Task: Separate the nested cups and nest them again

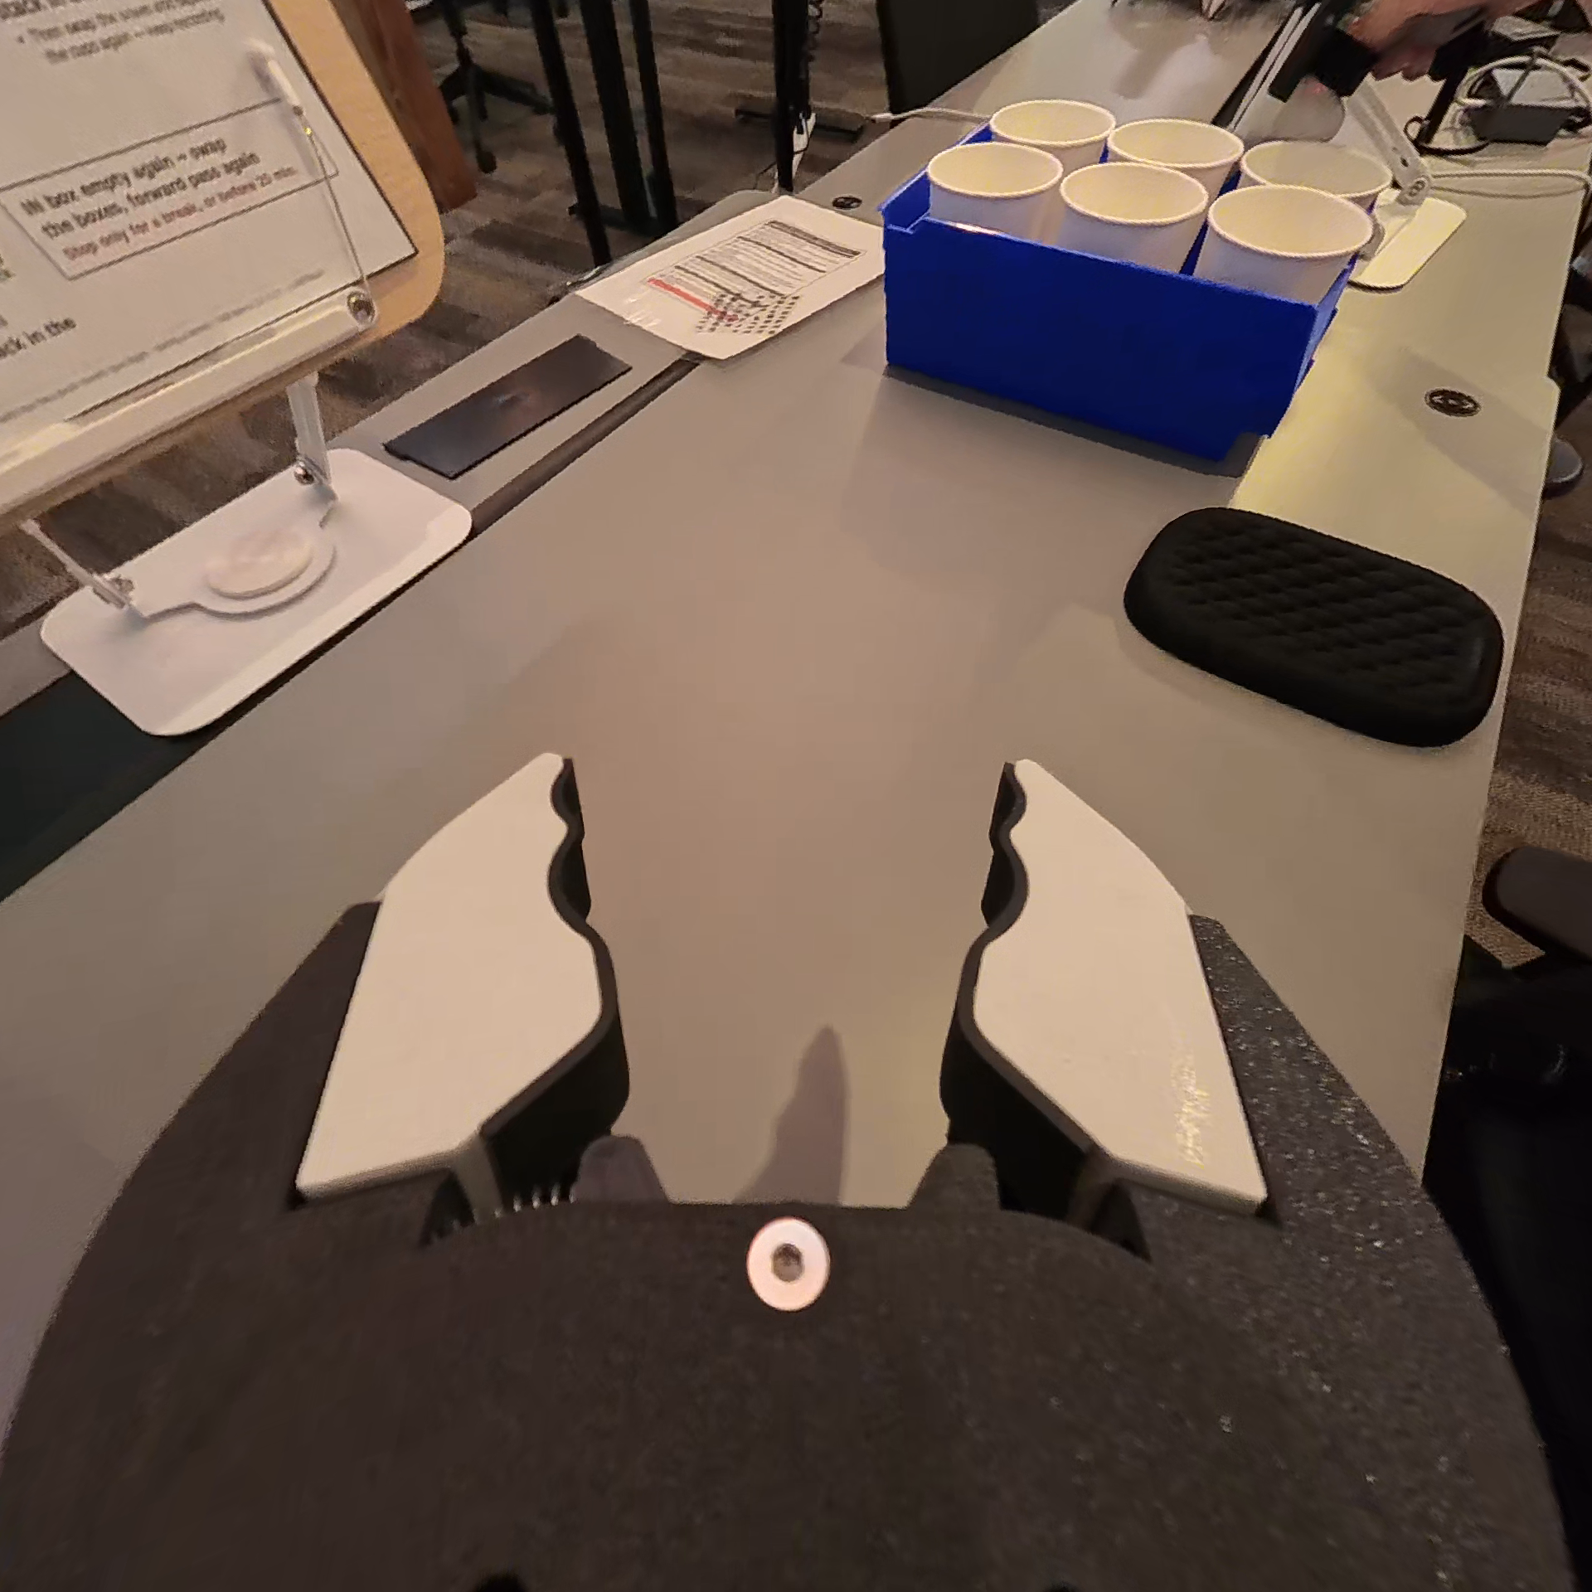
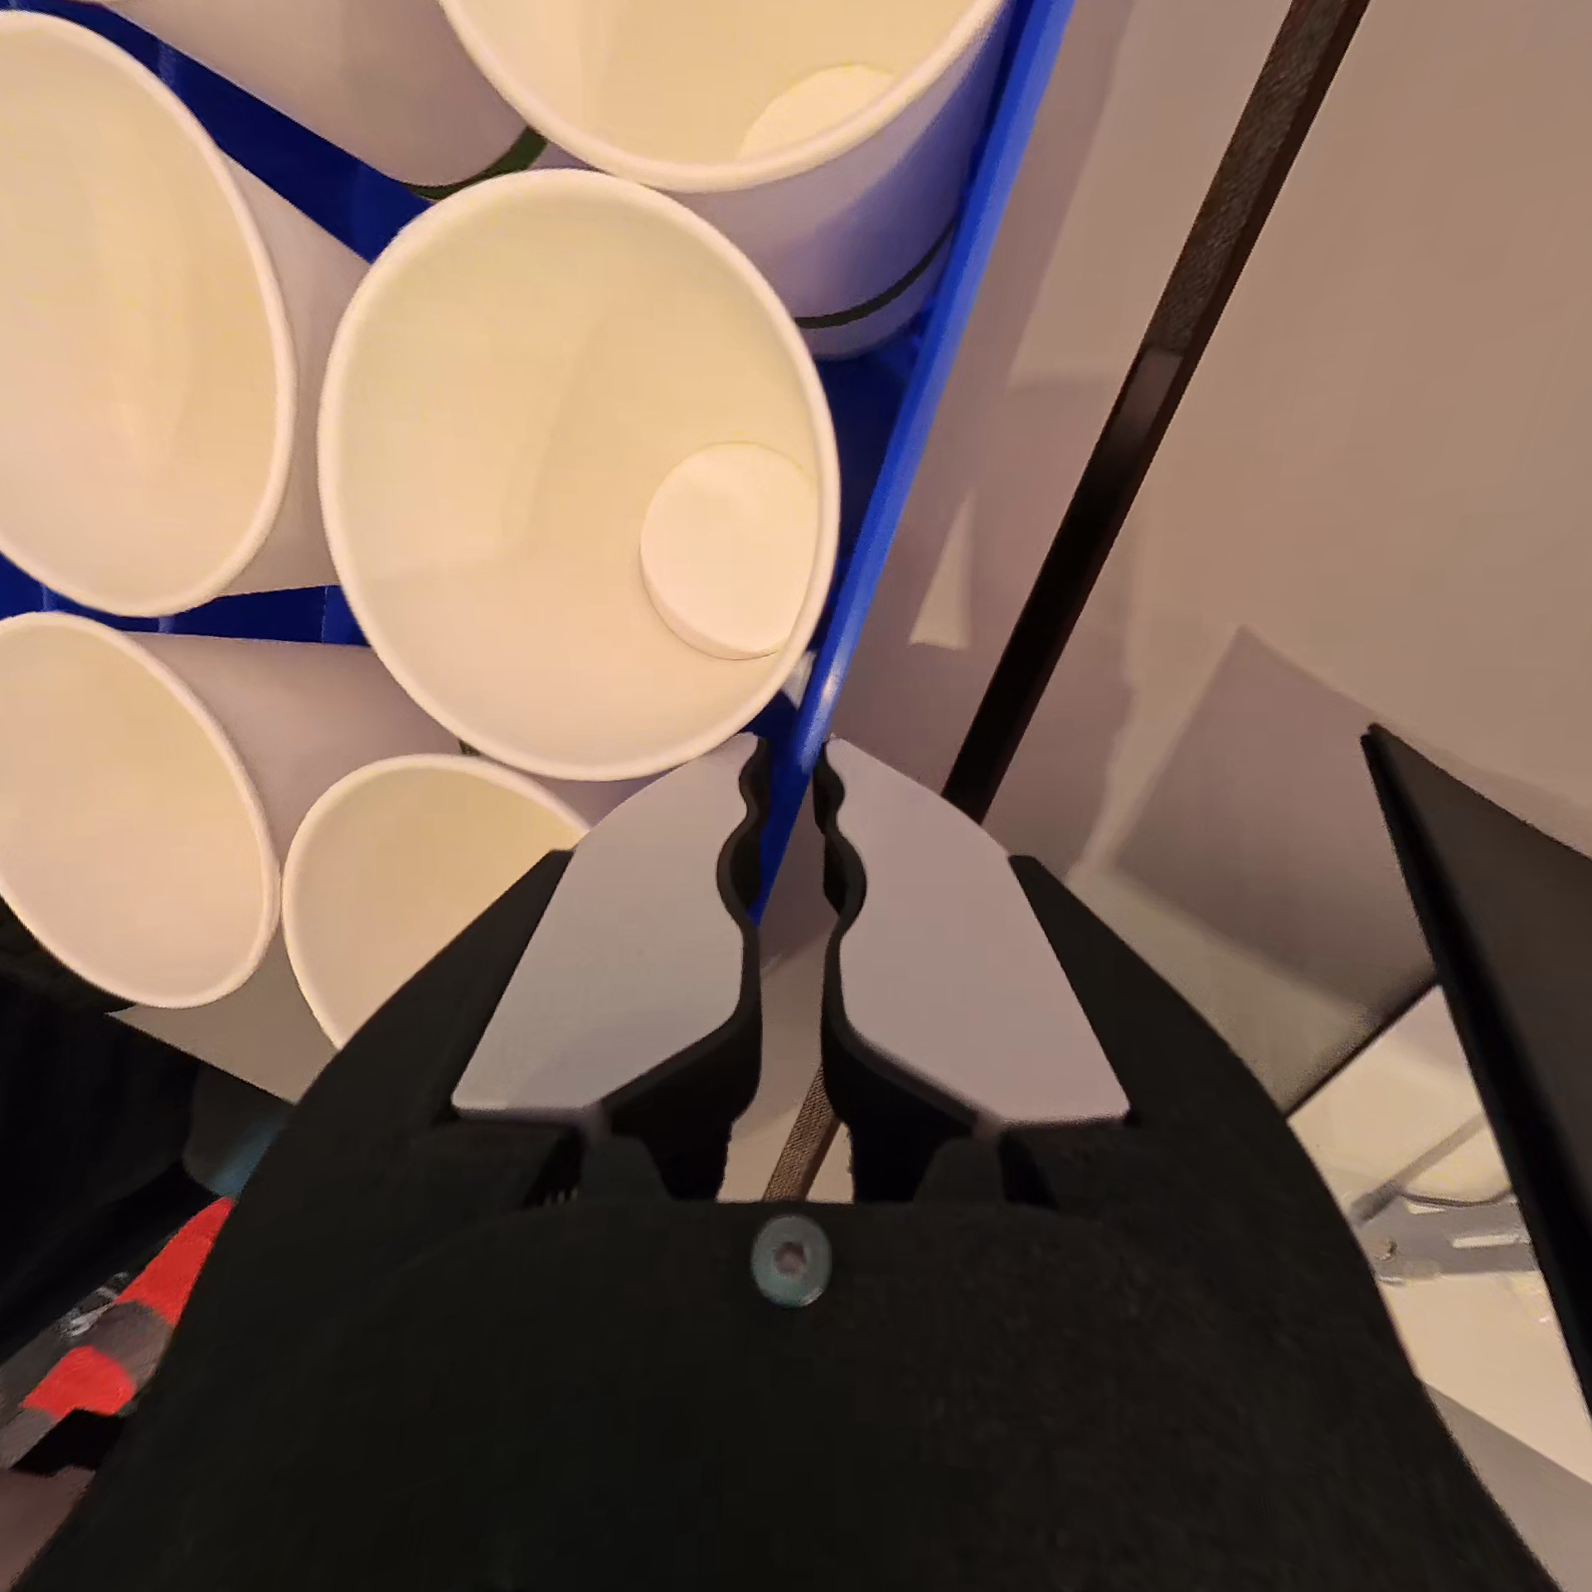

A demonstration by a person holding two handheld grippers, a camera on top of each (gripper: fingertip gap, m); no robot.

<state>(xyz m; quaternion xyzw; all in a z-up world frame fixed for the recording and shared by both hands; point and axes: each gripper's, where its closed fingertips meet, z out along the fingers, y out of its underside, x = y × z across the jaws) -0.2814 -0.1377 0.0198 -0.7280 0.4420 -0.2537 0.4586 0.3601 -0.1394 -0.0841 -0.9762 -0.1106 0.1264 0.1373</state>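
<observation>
Several white paper cups [image 1: 1128, 207] stand upright in a blue bin [image 1: 1094, 345] at the far end of the grey table. My left gripper [image 1: 788, 775] is open and empty, low over the bare table, well short of the bin. My right gripper [image 2: 792, 749] looks down from above the bin; its fingers are almost together and hold nothing. Its tips sit over the bin's blue rim [image 2: 913, 413], just beside the nearest cup [image 2: 551, 482]. That cup's inside looks empty down to its bottom.
A black padded wrist rest [image 1: 1318, 620] lies by the table's right edge. A document stand [image 1: 198, 172] on a white base [image 1: 258, 594], a black strip [image 1: 508, 405] and a printed sheet [image 1: 732, 276] line the left side. A dark panel [image 2: 1508, 948] stands right of the bin.
</observation>
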